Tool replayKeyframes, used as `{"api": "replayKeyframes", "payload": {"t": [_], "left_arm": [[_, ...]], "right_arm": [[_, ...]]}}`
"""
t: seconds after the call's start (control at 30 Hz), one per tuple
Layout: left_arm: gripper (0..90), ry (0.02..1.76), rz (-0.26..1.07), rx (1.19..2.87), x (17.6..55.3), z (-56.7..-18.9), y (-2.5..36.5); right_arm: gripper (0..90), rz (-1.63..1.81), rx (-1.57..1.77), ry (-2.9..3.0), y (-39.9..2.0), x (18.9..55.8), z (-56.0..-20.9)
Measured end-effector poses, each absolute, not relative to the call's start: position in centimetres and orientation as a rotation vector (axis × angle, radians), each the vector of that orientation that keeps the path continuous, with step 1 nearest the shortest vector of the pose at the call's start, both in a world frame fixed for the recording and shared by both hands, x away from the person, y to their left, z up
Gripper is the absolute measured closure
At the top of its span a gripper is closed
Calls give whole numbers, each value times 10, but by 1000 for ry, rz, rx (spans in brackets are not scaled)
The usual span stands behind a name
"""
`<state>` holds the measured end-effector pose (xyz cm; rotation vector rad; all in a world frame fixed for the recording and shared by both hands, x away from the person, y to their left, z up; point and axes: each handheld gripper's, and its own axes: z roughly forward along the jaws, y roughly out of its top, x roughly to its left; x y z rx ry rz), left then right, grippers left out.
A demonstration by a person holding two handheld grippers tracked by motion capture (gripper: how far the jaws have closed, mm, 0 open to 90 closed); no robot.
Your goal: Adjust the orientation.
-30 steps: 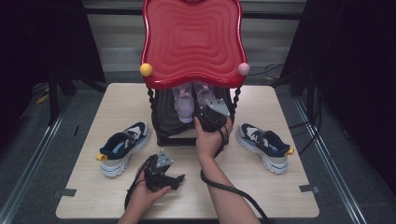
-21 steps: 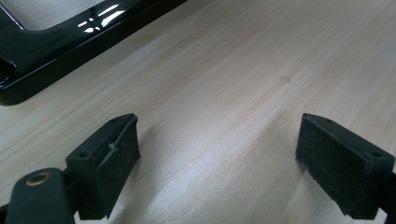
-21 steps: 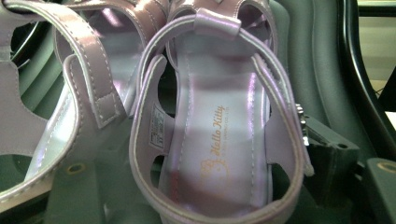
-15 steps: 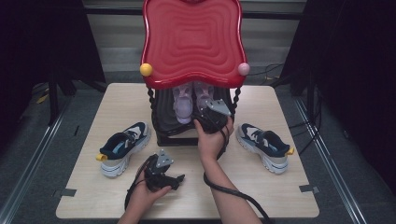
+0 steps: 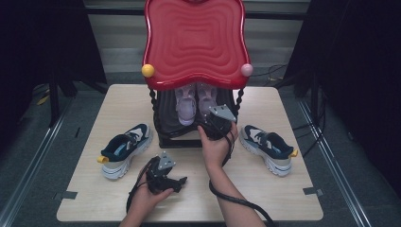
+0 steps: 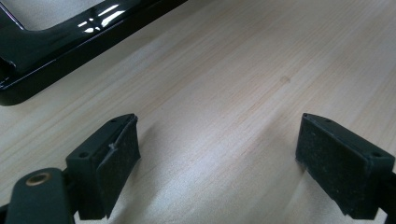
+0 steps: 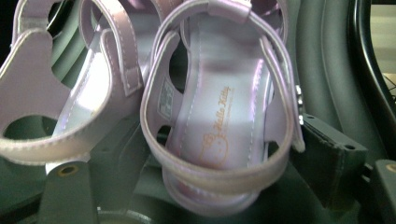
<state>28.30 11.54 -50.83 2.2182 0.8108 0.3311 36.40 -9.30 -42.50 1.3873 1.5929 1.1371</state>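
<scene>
The wooden table (image 5: 118, 104) carries a red-topped rack (image 5: 194, 42). Since a moment ago the right gripper (image 7: 219, 186) has hardly moved; its jaws sit around the heel of a lilac sandal (image 7: 219, 116) on the shelf, probably about to grasp. The left gripper (image 6: 217, 154) rests wide open.

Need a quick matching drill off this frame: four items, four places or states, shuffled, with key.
Items:
1. left sneaker
2. right sneaker
3. lilac sandals
4. left gripper

Places or states:
A. on the black shelf under the red top
B. on the table's right side, yellow heel tab
C. open, low over bare wood
D. on the table's left side, yellow heel tab

Pairs: 1-D, 2-B, 3-A, 4-C
</scene>
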Motion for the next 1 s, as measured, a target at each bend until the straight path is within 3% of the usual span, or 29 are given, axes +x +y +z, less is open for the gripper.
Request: {"api": "replayKeyframes", "payload": {"t": [1.0], "left_arm": [[128,810,332,2220,283,-508,115]], "right_arm": [[214,1253,1351,1691,-107,334,-429]]}}
